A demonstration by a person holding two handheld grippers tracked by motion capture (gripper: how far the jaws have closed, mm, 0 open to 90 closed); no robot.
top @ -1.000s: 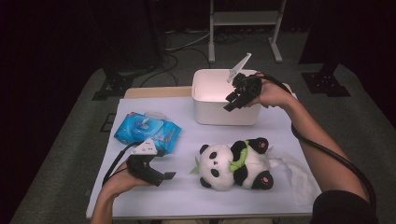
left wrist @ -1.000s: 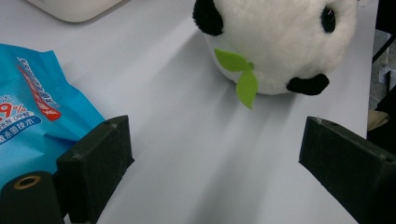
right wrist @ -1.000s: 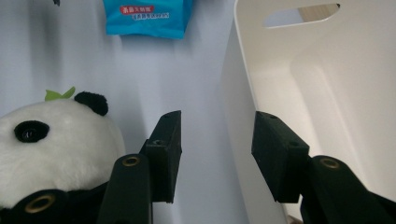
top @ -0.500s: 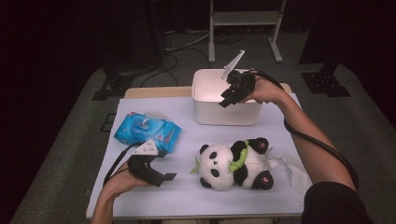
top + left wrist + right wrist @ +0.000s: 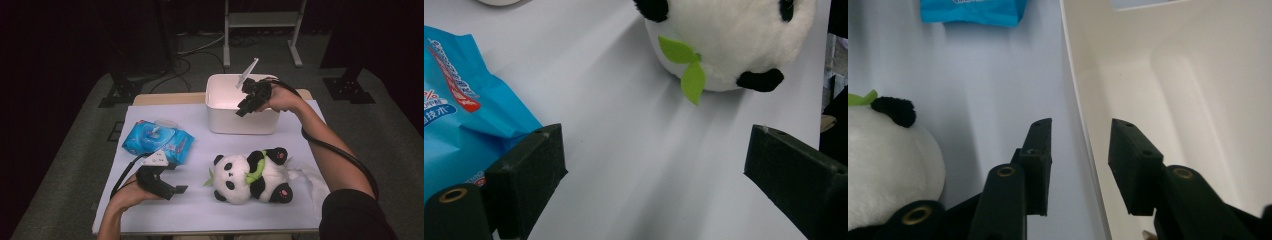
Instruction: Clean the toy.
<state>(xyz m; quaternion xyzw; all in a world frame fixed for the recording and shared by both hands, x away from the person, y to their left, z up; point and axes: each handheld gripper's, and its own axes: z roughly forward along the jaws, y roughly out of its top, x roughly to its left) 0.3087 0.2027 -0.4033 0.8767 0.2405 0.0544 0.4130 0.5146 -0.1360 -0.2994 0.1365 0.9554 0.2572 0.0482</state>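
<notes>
A white bin [image 5: 240, 122] stands at the back of the white table. My right gripper [image 5: 241, 110] hangs over its front right rim. In the right gripper view my right gripper [image 5: 1080, 125] straddles the bin's wall [image 5: 1083, 125], one jaw outside and one inside. The jaws have just been closing, and a gap remains on both sides of the wall. A panda plush [image 5: 250, 172] lies at the front right, also seen as panda [image 5: 724, 40] and panda [image 5: 888, 160]. My left gripper [image 5: 177, 190] rests open at the front left, left gripper [image 5: 654, 150] holding nothing.
A blue wipes pack [image 5: 157, 140] lies at the left, right behind my left gripper, and shows again as the pack [image 5: 464, 115]. Crumpled white tissue [image 5: 310, 177] lies beside the panda near the table's right edge. A metal stand [image 5: 260, 20] is behind the table.
My right gripper has moved left and down along the bin's front rim, and its jaws stand narrower. The left gripper, panda and wipes pack have not moved.
</notes>
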